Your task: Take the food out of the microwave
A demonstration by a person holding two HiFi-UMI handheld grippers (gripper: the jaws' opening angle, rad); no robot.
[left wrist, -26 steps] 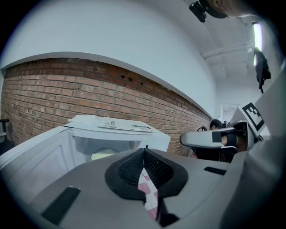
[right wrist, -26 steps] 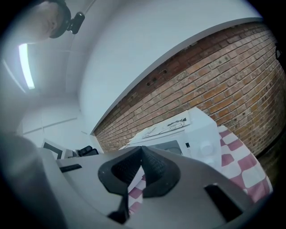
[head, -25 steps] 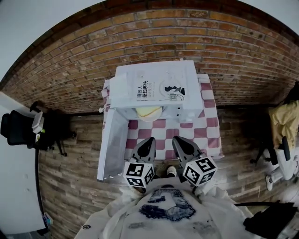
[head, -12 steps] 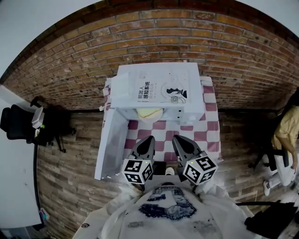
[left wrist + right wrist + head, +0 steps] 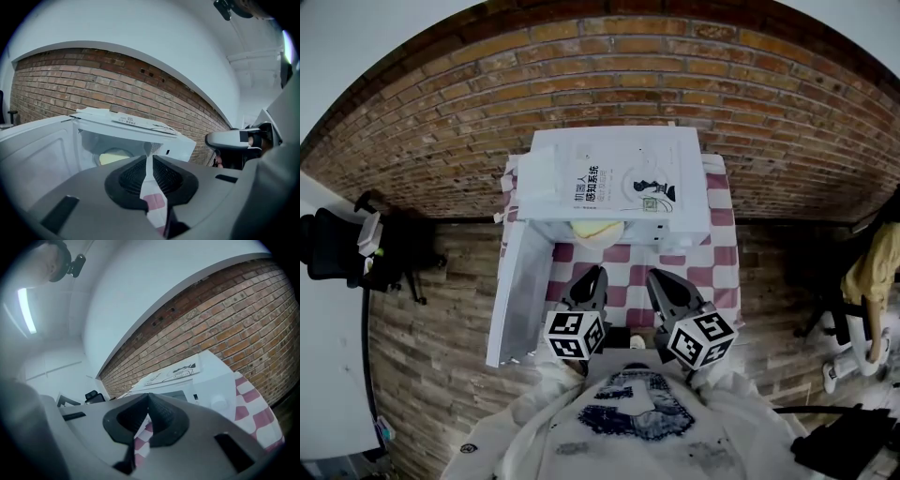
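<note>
Yellow food (image 5: 112, 157) in the microwave (image 5: 131, 123) shows past the clenched left gripper (image 5: 149, 159), not the clenched right gripper (image 5: 148, 399).

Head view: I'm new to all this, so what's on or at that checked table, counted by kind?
Microwave, door open: 1
Plate of food, inside the microwave: 1
Checked cloth: 1
Hand-held grippers: 2, the left gripper and the right gripper, both shut and empty
Total: 5
</note>
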